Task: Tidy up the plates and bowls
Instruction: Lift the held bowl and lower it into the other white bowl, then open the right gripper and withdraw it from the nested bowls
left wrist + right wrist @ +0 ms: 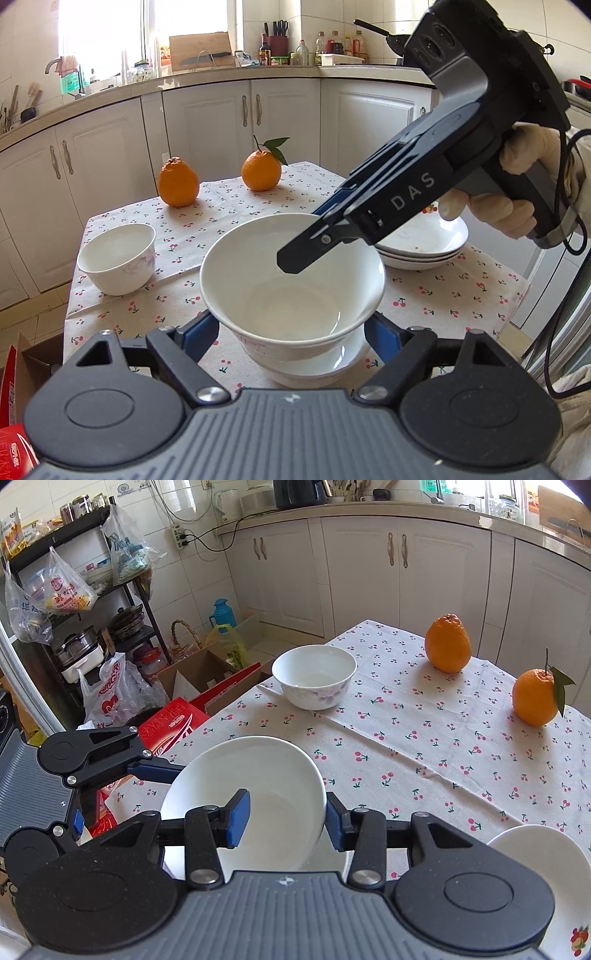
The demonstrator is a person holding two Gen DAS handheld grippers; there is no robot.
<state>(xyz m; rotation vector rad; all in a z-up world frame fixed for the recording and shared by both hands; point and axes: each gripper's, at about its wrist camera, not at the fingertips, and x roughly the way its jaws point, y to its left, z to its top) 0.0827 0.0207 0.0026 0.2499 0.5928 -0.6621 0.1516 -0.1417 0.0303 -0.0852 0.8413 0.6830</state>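
White panelled cabinets [218, 122] with metal handles ran across the upper half of the left wrist view, under a pale counter [236, 72] crowded with bottles and a knife block. A window [107, 33] at upper left admitted strong daylight. White wall tiles [192, 590] were seen at centre left of the right wrist view, beside a black shelf rack [74, 590] hung with plastic bags. Cardboard boxes [207, 672] stood on the tiled floor.

I count three bowls: one held [291, 280], one under it [314, 363], one apart [117, 258]. Two stacked plates [424, 245]. Two oranges [178, 181] [261, 170]. My two grippers [291, 332] [288, 818].
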